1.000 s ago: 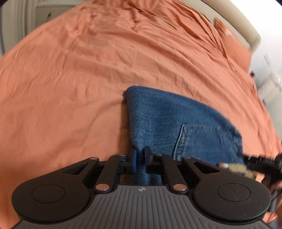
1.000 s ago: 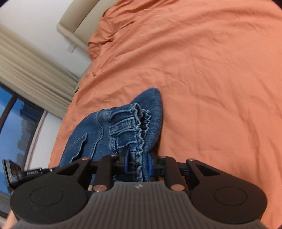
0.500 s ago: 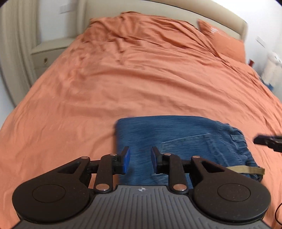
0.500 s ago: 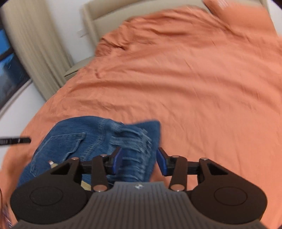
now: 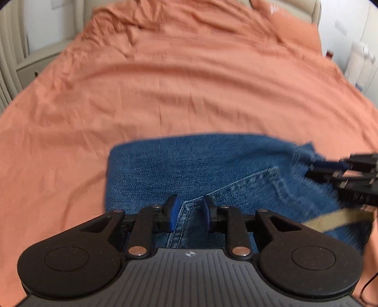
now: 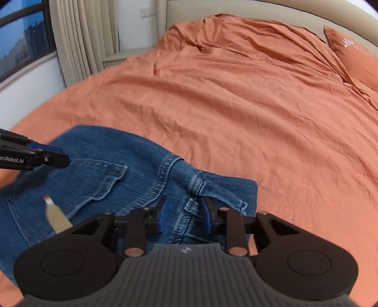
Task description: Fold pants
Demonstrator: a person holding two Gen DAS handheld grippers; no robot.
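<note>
Orange bed (image 6: 236, 118), folded jeans (image 6: 106, 170) lower left; left tongs (image 5: 188, 212) part-open, empty; right tongs (image 6: 184, 213) just narrowing, straddling denim (contact unclear).

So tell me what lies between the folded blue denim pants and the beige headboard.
Only rumpled orange bed sheet between pants and headboard, per the right wrist view.

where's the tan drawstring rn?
The tan drawstring lies on the folded jeans, low left in the right wrist view, beside the back pocket; in the left wrist view it is low right.
</note>
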